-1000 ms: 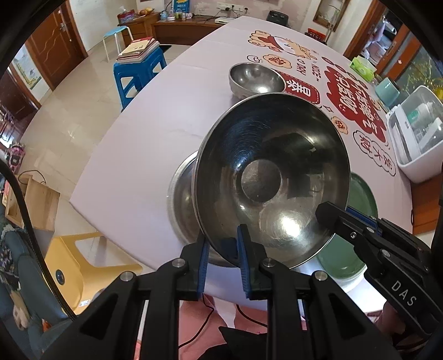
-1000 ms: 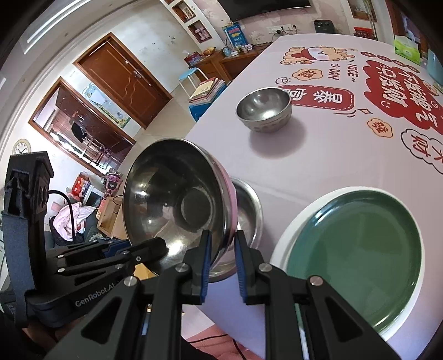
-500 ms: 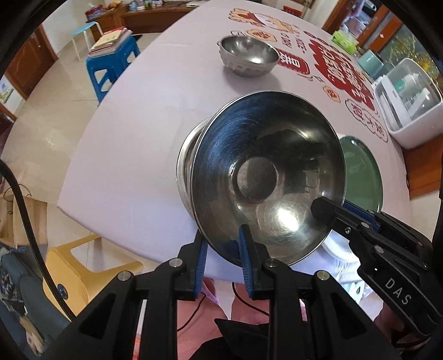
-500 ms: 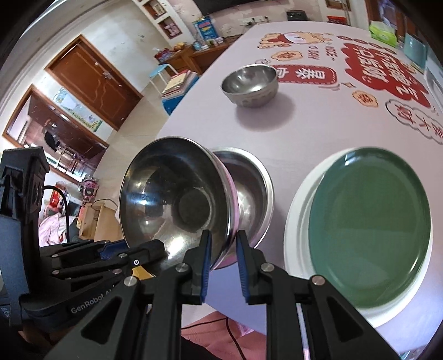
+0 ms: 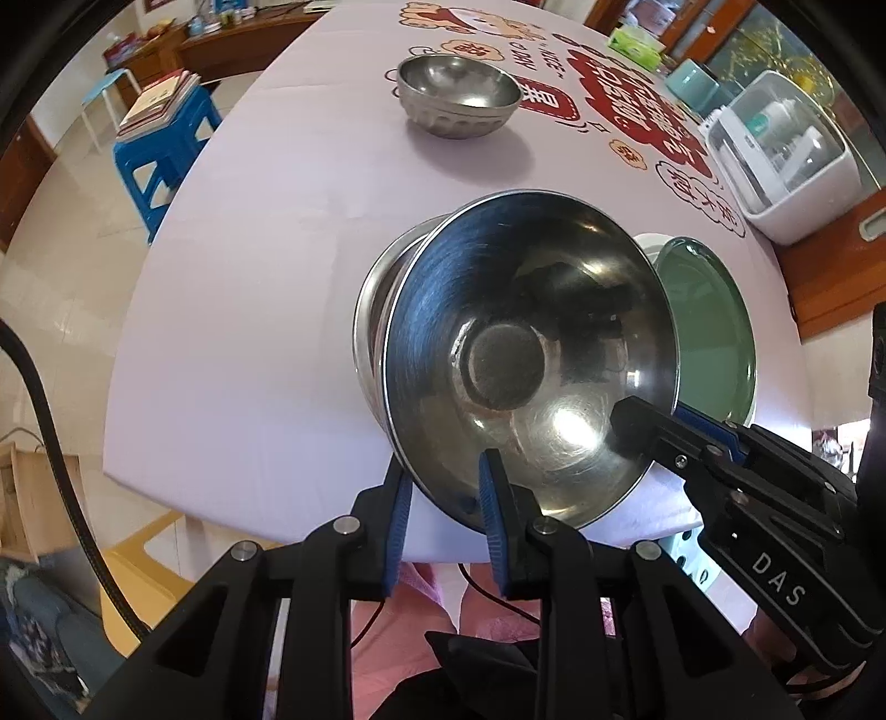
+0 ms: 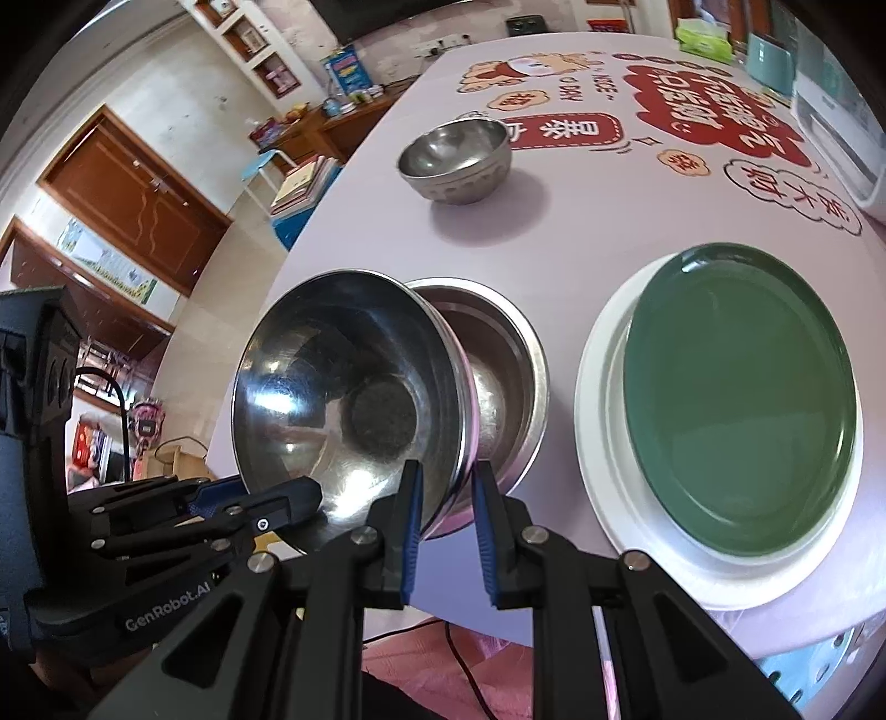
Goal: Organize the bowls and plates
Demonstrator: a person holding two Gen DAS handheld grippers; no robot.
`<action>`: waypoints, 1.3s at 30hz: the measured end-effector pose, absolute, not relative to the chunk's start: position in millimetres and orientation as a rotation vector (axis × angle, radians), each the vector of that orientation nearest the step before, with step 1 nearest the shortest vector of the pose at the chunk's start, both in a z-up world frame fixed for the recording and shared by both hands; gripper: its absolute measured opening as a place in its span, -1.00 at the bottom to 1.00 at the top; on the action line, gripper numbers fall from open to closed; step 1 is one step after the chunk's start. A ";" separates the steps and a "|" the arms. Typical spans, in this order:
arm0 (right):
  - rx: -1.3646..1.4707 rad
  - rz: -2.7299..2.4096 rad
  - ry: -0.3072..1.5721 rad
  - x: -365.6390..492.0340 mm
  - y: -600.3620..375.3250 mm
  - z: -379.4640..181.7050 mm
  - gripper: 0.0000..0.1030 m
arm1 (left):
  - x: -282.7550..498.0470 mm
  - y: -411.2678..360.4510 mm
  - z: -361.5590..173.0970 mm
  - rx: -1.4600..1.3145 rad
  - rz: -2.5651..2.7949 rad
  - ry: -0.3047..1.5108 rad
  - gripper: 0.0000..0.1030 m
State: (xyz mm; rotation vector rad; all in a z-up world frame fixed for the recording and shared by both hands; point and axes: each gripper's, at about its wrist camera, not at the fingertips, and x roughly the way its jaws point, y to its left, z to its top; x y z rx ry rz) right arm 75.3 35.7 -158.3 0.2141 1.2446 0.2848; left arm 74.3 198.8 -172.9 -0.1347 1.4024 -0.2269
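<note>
Left gripper (image 5: 443, 501): fingers clamped on the near rim of the steel bowl (image 5: 531, 354); its jaws have just been opening slightly, rim between them. Right gripper (image 6: 446, 498): fingers closed on the same bowl's rim at the opposite side. The bowl is tilted, its base inside a second steel bowl (image 6: 498, 360) resting on the counter (image 5: 266, 288) just beyond the fingers. A green plate (image 6: 742, 410) on a white plate (image 6: 595, 399) sits right of the right fingers. A third bowl (image 5: 459, 91) stands well beyond.

Home dining room: printed tablecloth (image 5: 288, 288), sideboard (image 5: 232, 44), stool (image 5: 160, 149).
</note>
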 end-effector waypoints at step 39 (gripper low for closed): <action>0.217 0.243 1.080 124.6 38.7 -122.7 -0.27 | 136.8 194.7 -125.2 -0.076 -0.291 1.248 -0.33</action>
